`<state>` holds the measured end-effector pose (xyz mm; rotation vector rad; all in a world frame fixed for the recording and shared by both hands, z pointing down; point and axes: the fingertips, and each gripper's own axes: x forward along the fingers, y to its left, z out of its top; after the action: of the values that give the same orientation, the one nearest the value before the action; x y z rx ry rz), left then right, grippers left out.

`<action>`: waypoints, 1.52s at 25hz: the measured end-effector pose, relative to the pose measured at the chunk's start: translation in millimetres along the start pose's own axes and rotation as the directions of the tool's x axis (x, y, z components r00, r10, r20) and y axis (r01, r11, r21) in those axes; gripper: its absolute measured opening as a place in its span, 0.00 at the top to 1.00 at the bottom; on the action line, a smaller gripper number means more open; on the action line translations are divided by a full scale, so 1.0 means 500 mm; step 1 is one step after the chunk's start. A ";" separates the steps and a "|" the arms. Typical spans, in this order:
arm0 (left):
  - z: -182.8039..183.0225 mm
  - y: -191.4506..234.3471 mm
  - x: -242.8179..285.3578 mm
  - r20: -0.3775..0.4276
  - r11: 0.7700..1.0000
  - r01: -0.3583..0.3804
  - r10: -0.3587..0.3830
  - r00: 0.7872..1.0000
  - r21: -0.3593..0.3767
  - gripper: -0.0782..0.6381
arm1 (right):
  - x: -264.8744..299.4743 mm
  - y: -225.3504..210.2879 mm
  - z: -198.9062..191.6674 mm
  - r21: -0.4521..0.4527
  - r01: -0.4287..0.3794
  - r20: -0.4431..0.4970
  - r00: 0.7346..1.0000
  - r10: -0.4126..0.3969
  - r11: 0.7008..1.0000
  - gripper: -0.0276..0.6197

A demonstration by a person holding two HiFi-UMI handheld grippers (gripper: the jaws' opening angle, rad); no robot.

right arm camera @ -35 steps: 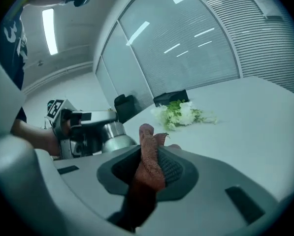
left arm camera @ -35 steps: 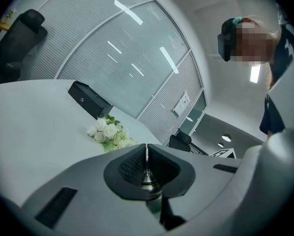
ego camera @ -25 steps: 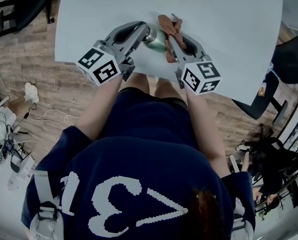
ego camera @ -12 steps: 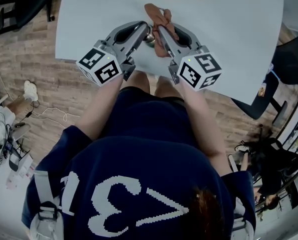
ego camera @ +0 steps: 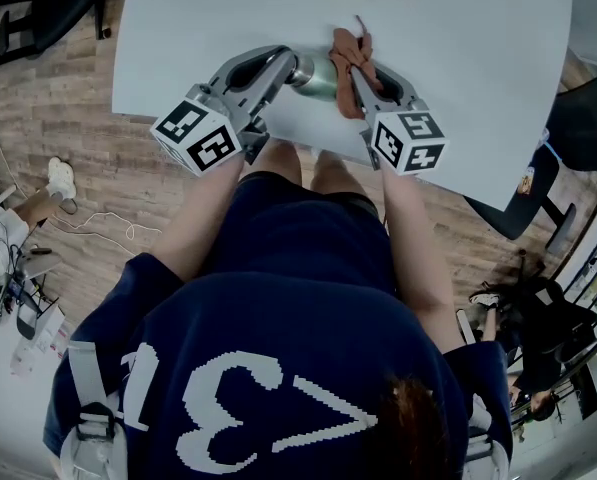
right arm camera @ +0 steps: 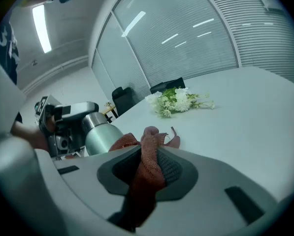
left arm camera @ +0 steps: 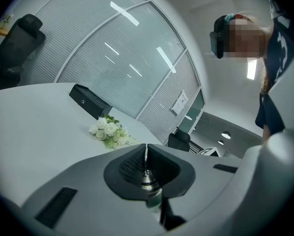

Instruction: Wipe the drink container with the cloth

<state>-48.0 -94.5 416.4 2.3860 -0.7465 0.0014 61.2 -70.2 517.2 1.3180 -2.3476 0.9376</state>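
Has just drawn the cloth, pinched in the right tongs, away from the neck along the drink container, clamped by its top end in the left tongs over the worktop, so probably one wiping stroke done.

The room is bright and evenly lit. Long ceiling lamps give the light, and they leave white streaks of glare on the glass wall. Shadows on the pale table are faint. Both gripper views bend strongly at the edges, with dark corners. Near the lens the cloth looks soft, and the drink container carries a mild sheen.
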 end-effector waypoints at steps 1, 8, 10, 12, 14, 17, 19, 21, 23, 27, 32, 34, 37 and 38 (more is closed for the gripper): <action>0.000 0.000 0.000 0.003 1.000 0.000 0.000 1.000 -0.002 0.86 | 0.000 0.006 0.009 0.014 -0.017 0.013 1.000 0.017 1.000 0.83; -0.001 0.003 -0.002 -0.002 1.000 -0.009 0.009 1.000 0.004 0.86 | 0.009 0.138 0.134 -0.025 -0.213 0.129 0.968 0.215 0.977 0.83; -0.001 0.003 -0.001 0.001 1.000 -0.010 0.010 1.000 0.008 0.86 | 0.009 0.166 0.154 -0.073 -0.229 0.130 0.963 0.237 0.971 0.83; -0.001 0.003 -0.002 0.000 1.000 -0.011 0.011 1.000 0.011 0.86 | 0.011 0.166 0.149 -0.118 -0.207 0.106 0.970 0.220 0.971 0.83; -0.002 0.004 -0.003 -0.003 1.000 -0.009 0.009 1.000 0.013 0.86 | 0.012 0.139 0.128 -0.121 -0.173 0.081 0.980 0.183 0.977 0.83; -0.003 0.001 -0.003 -0.003 1.000 -0.002 0.002 1.000 0.016 0.86 | 0.008 0.080 0.084 -0.082 -0.113 0.053 0.992 0.118 0.990 0.83; -0.003 0.001 -0.003 -0.001 1.000 -0.001 0.001 1.000 0.016 0.86 | 0.005 0.041 0.048 -0.066 -0.069 0.021 0.997 0.070 0.995 0.83; -0.003 0.002 -0.003 -0.003 1.000 0.001 -0.001 1.000 0.019 0.86 | 0.003 0.008 0.014 -0.058 -0.030 -0.015 0.999 0.029 0.998 0.83; -0.002 -0.001 -0.002 -0.006 1.000 0.007 -0.007 1.000 0.022 0.86 | 0.002 -0.013 -0.007 -0.055 -0.008 -0.043 0.999 0.006 0.998 0.83; -0.005 -0.012 -0.004 -0.024 0.998 0.026 -0.025 0.999 0.050 0.86 | 0.005 0.014 0.016 -0.023 -0.065 -0.017 0.998 0.065 0.998 0.83; -0.011 -0.029 0.009 -0.056 0.992 0.065 -0.059 0.997 0.108 0.86 | 0.011 0.108 0.116 -0.011 -0.224 0.084 0.971 0.224 0.974 0.83; -0.012 -0.032 0.010 -0.066 0.989 0.076 -0.068 0.996 0.130 0.86 | 0.010 0.142 0.145 -0.047 -0.265 0.100 0.958 0.268 0.963 0.83; -0.012 -0.031 0.003 -0.077 0.984 0.097 -0.086 0.993 0.148 0.86 | 0.017 0.148 0.138 -0.108 -0.258 0.060 0.962 0.265 0.960 0.83; -0.014 -0.032 0.001 -0.081 0.982 0.110 -0.098 0.992 0.152 0.86 | 0.017 0.137 0.125 -0.116 -0.246 0.041 0.967 0.252 0.962 0.83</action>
<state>-37.9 -80.6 413.0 2.5563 -0.6057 0.1073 2.9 -91.8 448.1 1.0352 -2.6119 0.8342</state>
